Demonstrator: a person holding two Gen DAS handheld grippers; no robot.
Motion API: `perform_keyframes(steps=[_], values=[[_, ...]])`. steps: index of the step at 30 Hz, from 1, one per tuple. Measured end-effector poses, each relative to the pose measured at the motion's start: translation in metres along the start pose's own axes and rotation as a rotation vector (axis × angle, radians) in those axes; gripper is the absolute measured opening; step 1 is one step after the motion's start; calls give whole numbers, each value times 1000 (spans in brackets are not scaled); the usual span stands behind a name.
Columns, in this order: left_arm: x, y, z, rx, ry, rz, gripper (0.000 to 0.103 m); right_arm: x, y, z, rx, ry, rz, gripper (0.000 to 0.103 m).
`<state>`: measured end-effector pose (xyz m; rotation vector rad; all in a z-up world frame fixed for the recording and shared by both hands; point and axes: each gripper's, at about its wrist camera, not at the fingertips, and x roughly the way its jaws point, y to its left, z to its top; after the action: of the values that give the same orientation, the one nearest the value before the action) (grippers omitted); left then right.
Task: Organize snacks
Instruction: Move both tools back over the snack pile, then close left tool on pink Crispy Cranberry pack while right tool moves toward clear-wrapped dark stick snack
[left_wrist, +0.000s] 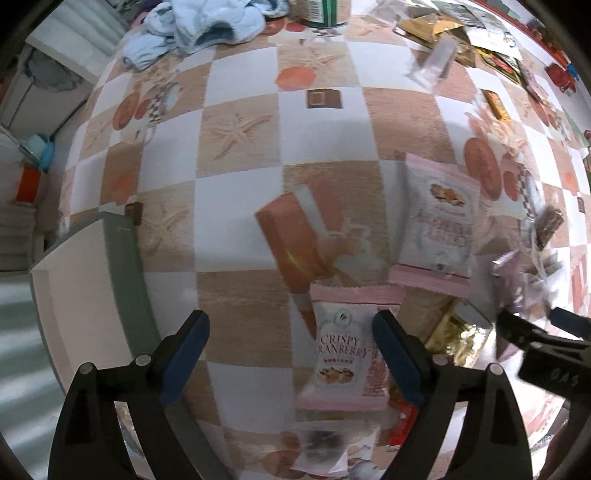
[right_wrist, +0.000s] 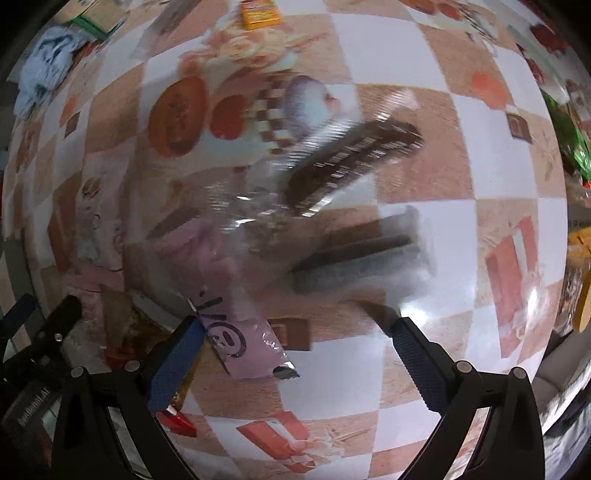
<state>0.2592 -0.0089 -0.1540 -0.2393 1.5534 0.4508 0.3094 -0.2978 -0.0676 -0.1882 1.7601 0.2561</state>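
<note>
My left gripper (left_wrist: 291, 325) is open above the table. A pink "Crispy Cranberry" packet (left_wrist: 345, 350) lies just inside its right finger. A second pink cranberry packet (left_wrist: 439, 225) lies farther off, to the right. A gold wrapper (left_wrist: 454, 338) lies beside them. My right gripper (right_wrist: 299, 328) is open and empty. A pink smiley-face packet (right_wrist: 240, 336) lies by its left finger. A brown bar in clear wrap (right_wrist: 351, 162) and a dark bar (right_wrist: 362, 254) lie ahead, blurred. The right gripper also shows at the right edge of the left wrist view (left_wrist: 532, 325).
A white box with a green rim (left_wrist: 110, 280) stands at the table's left edge. A blue cloth (left_wrist: 207, 26) and a can (left_wrist: 325, 11) are at the far side. More snack packets (left_wrist: 461, 40) lie far right. A red packet (right_wrist: 177, 421) lies near my right gripper.
</note>
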Motion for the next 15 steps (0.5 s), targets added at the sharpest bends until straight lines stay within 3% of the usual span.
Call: perform_keyframes(steps=[3, 8, 15], values=[[-1, 13, 0, -14, -2, 13, 92, -2, -22, -8, 35, 19, -12, 103], [-13, 26, -7, -36, -23, -37, 92, -6, -58, -19, 51, 37, -26, 103], [-15, 22, -21, -83, 32, -140, 92, -28, -37, -13, -198, -55, -75, 103]])
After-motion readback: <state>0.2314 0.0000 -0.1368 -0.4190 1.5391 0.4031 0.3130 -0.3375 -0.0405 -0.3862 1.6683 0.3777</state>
